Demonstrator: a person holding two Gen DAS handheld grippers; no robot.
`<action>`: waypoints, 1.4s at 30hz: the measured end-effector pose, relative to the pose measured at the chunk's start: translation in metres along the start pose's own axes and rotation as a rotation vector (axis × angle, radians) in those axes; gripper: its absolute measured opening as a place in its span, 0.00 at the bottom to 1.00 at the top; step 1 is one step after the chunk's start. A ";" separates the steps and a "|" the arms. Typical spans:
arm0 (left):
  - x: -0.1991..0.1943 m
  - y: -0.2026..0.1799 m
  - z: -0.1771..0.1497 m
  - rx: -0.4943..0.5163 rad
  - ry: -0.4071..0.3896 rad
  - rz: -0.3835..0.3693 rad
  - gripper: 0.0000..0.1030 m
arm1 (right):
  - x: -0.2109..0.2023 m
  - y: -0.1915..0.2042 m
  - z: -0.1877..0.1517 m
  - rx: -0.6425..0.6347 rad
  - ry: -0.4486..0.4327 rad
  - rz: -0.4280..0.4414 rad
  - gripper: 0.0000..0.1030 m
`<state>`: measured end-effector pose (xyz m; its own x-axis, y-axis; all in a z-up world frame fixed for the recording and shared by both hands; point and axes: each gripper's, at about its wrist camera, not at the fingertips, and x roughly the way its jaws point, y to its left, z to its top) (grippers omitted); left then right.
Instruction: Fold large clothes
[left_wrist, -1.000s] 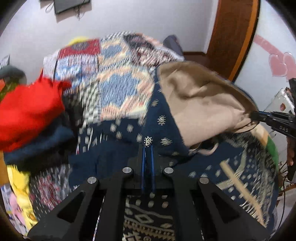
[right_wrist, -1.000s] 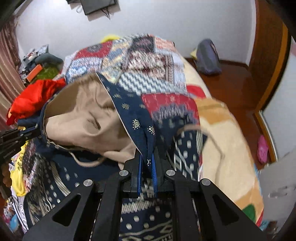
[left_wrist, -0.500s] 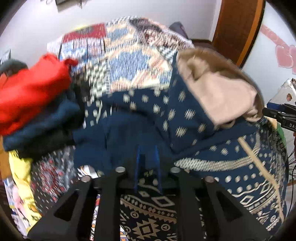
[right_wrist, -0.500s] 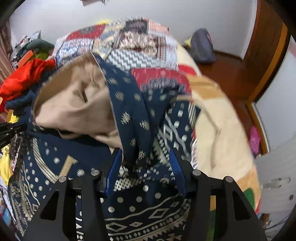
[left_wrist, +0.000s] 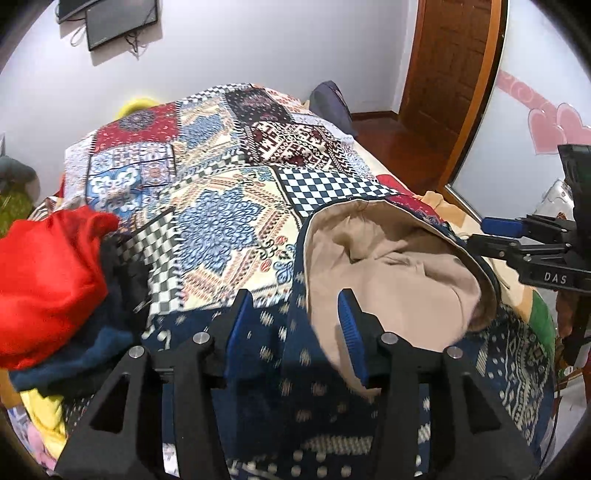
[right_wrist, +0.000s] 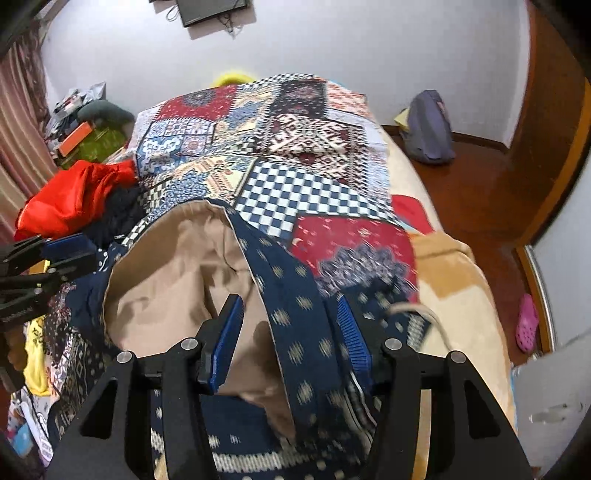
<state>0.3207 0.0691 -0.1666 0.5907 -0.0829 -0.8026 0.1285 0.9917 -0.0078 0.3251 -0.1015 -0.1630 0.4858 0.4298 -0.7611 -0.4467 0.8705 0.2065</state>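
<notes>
While tilted steeply down, both tools (left_wrist: 295, 332) (right_wrist: 291, 332) have just spread, navy garment (left_wrist: 266, 369) loose between.

— What's the room like?
— Plain pale walls (right_wrist: 369, 44), a dark screen (left_wrist: 118, 22) hung high with its cords dangling. The bed wears a patchwork quilt (left_wrist: 221, 155).
— And the floor?
— Polished reddish wood (right_wrist: 480, 184), a wooden door (left_wrist: 450, 74) to the right, striped curtains (right_wrist: 18, 140) left.

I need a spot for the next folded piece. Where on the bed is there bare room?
Free: the patchwork quilt beyond the navy garment, up to the wall. Crowded: the red clothes pile at the left and the garment itself.
</notes>
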 end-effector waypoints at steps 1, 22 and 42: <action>0.006 0.000 0.002 0.002 0.007 -0.002 0.46 | 0.004 0.001 0.003 -0.003 0.002 0.000 0.48; 0.051 0.011 0.014 -0.060 0.043 -0.134 0.06 | 0.048 0.009 0.022 -0.003 0.033 0.060 0.09; -0.072 -0.032 -0.066 0.023 0.027 -0.201 0.06 | -0.076 0.029 -0.054 -0.046 -0.002 0.098 0.08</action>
<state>0.2215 0.0502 -0.1475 0.5301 -0.2762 -0.8017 0.2604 0.9528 -0.1561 0.2344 -0.1219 -0.1328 0.4391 0.5130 -0.7376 -0.5264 0.8122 0.2515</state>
